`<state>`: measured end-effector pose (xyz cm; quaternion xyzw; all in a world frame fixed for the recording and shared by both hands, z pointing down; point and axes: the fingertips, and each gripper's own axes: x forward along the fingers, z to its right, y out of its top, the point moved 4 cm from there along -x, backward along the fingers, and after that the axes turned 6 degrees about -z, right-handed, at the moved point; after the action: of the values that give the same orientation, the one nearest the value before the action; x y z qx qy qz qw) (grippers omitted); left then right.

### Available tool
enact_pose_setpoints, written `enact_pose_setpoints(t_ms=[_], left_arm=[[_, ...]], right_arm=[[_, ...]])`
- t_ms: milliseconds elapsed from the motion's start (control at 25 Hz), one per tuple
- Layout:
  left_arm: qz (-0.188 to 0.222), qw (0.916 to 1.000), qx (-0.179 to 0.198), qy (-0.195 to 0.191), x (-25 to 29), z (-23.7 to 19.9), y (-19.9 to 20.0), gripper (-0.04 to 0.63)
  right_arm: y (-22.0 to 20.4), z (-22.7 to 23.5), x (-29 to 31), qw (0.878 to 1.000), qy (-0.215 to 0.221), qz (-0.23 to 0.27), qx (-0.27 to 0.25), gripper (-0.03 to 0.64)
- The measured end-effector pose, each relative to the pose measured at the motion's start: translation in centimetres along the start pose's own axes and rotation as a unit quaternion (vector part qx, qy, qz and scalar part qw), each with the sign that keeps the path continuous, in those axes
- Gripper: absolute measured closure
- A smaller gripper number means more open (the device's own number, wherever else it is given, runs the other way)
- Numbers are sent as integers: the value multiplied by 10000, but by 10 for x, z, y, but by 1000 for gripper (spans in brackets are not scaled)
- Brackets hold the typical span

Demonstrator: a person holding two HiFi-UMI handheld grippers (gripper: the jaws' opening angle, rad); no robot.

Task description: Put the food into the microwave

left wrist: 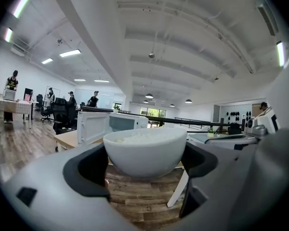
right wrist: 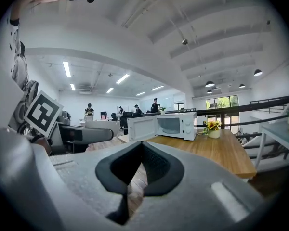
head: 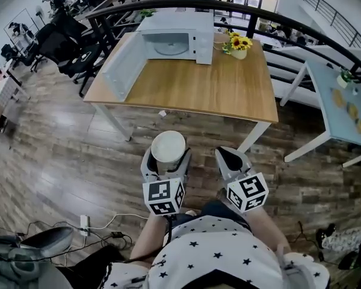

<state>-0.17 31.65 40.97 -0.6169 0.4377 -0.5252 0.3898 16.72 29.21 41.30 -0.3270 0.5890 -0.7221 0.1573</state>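
**Step in hand: transport.** The left gripper [head: 168, 156] is carrying the white bowl [head: 168, 146]. Its jaws are standing wide apart and clamping the bowl's sides. The bowl is hanging above the wood floor [head: 60, 137], well apart from the bench [head: 228, 95]. A pale white food, probably rice, is filling it to near the rim. The right gripper [head: 231, 159] is riding beside the left one with its jaws pressed together on nothing.

**Next move.** The microwave [head: 198, 26] is standing at the far edge of the bench. Its door [head: 123, 65] is hanging open to the left, exposing the glass turntable [head: 171, 46], which appears unloaded. The move is likely calling for the following:
- walking up to the bench while holding the bowl level;
- entering the cavity squarely, clear of the open door;
- seating the bowl on the turntable before releasing the jaws.

The free right gripper is well placed for closing the door.

**Surface and room.** The bench is showing a wood top on white legs. A pot of sunflowers [head: 239, 43] is sitting just beside the microwave's right side. A black railing [head: 277, 20] is curving behind the bench. Office chairs [head: 69, 47] are standing at the left and a pale blue table [head: 325, 107] at the right. A power strip [head: 84, 223] with cables is lying on the floor near the person.
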Motion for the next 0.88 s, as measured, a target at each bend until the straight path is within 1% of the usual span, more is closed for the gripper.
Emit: enact_pose_setpoints(t_ms=[200, 480, 880], left_arm=[[-10, 10000, 24, -3, -7, -3, -2, 137], [6, 10000, 80, -37, -23, -14, -4, 137], [42, 9999, 78, -101, -29, -24, -3, 137]], right_arm=[[-4, -6, 1, 9999, 40, -91, 49, 611], [-8, -23, 2, 9999, -38, -49, 98, 611], [-9, -37, 7, 9999, 5, -72, 95, 611]])
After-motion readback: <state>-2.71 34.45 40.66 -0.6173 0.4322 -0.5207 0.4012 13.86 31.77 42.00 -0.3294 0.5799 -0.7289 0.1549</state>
